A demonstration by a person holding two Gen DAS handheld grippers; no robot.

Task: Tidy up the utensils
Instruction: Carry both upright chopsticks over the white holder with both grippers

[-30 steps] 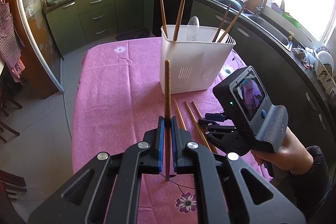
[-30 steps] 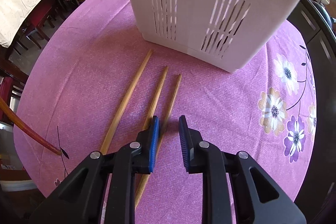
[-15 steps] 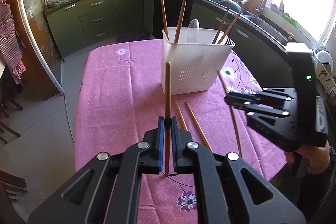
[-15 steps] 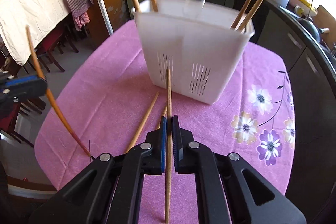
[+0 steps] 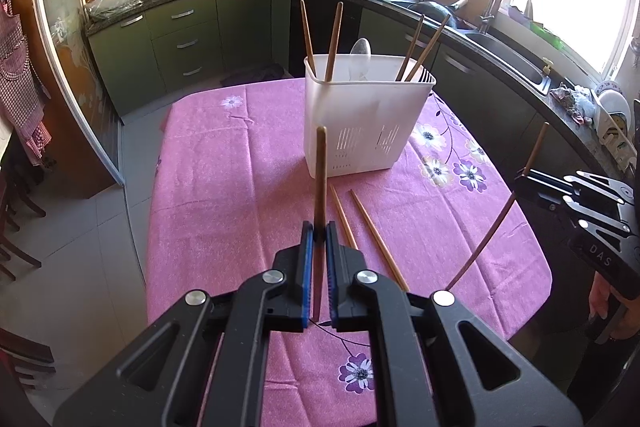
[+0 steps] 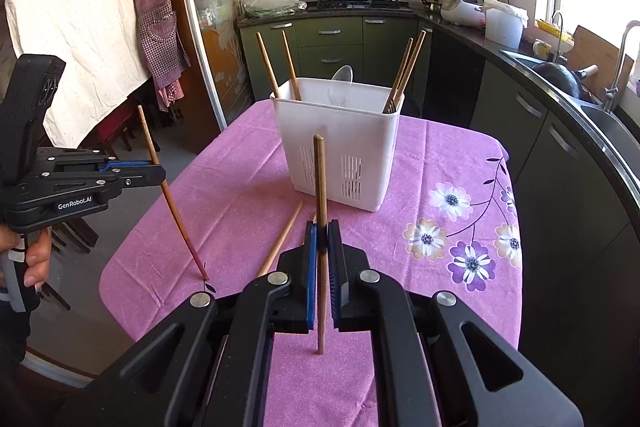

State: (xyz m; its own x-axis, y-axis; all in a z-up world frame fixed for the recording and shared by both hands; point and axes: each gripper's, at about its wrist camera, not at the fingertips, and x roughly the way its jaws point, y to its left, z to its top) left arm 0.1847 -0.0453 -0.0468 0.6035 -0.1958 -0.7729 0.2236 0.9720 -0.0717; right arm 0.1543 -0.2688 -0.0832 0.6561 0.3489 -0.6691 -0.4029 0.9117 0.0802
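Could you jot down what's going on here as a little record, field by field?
Setting: kitchen table with pink floral cloth
Holder: white caddy, upright, four chopsticks and a spoon inside
Left gripper: shut on one chopstick
Right gripper: shut on another chopstick, lifted off the table
Loose: two chopsticks lying on the cloth before the caddy

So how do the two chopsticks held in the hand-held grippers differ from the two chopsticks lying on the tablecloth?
The held chopsticks, one in the left hand-held gripper and one in the right hand-held gripper, stand steeply, clamped near mid-length. The loose chopsticks lie flat and free on the tablecloth. The left-held chopstick looks darker brown than the loose pair. All are slim wooden sticks outside the white holder.
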